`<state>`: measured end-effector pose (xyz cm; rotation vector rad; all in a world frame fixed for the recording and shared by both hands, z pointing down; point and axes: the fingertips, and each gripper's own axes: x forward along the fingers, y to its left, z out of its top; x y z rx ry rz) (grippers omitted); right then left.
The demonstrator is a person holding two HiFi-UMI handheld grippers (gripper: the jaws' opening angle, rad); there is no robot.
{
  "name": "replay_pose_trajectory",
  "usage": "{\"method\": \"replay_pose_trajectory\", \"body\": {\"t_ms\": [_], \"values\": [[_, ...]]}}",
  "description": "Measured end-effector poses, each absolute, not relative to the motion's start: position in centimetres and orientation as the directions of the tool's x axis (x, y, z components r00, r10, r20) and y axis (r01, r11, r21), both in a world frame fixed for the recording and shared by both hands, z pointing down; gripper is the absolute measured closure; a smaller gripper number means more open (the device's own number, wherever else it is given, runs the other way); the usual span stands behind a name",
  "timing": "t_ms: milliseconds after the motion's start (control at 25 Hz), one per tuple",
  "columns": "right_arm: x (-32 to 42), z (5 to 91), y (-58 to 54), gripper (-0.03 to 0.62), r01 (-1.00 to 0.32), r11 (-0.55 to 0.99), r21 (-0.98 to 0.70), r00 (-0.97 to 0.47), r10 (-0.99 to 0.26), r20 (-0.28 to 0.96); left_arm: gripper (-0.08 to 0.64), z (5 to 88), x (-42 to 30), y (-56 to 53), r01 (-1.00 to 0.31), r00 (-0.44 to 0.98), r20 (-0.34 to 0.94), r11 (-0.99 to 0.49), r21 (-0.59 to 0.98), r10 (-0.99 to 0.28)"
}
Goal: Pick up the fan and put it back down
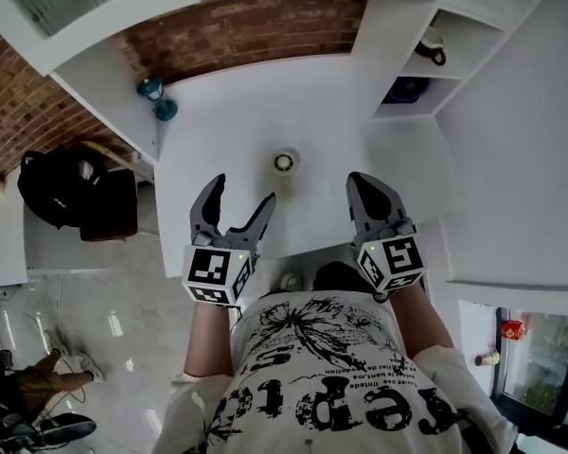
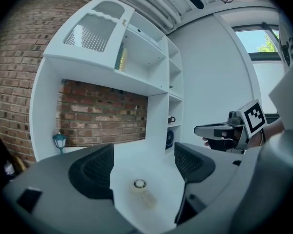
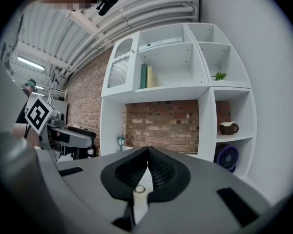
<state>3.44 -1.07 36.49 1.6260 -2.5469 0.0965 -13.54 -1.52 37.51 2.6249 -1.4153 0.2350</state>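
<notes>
Fan [image 1: 407, 90] parked in low cubby [image 1: 434, 97] right of desk [image 1: 237, 130], untouched. Left gripper [image 1: 243, 192] jaws apart, right gripper [image 1: 358, 180] jaws together. Both empty, hovering over the near desk edge: likely ready pose before reach.

Your desk [image 1: 312, 102] runs ahead of you to the brick wall [image 1: 246, 26]. A small round container [image 1: 283, 163] stands near its middle, ahead of and between your left gripper [image 1: 242, 190] and right gripper [image 1: 362, 180], touching neither. A little lantern [image 1: 156, 97] stands at the back left corner. The shelf unit [image 1: 388, 36] rises at the right: the fan [image 1: 407, 90] sits in a low compartment, a mug [image 1: 434, 50] in the one above. A backpack [image 1: 62, 183] lies left of the desk.
</notes>
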Motion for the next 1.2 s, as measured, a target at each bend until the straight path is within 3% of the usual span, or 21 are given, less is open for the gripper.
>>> {"method": "replay_pose_trajectory", "body": {"t_ms": [600,920,1200], "values": [[4.0,43.1,-13.5,0.577,-0.784,0.621,0.010,-0.599,-0.761,0.249,0.187,47.1,-10.4,-11.5,-0.913,0.381,0.450,-0.404,0.048,-0.808],[4.8,47.7,-16.7,0.577,-0.747,0.664,-0.003,-0.626,-0.702,0.339,0.186,56.3,-6.9,-14.8,-0.912,0.396,0.607,-0.374,0.170,-0.689],[5.7,51.5,-18.8,0.577,-0.749,0.661,-0.045,-0.622,-0.677,0.394,0.178,62.7,-5.5,-16.6,-0.925,0.344,0.734,-0.344,0.160,-0.585]]}}
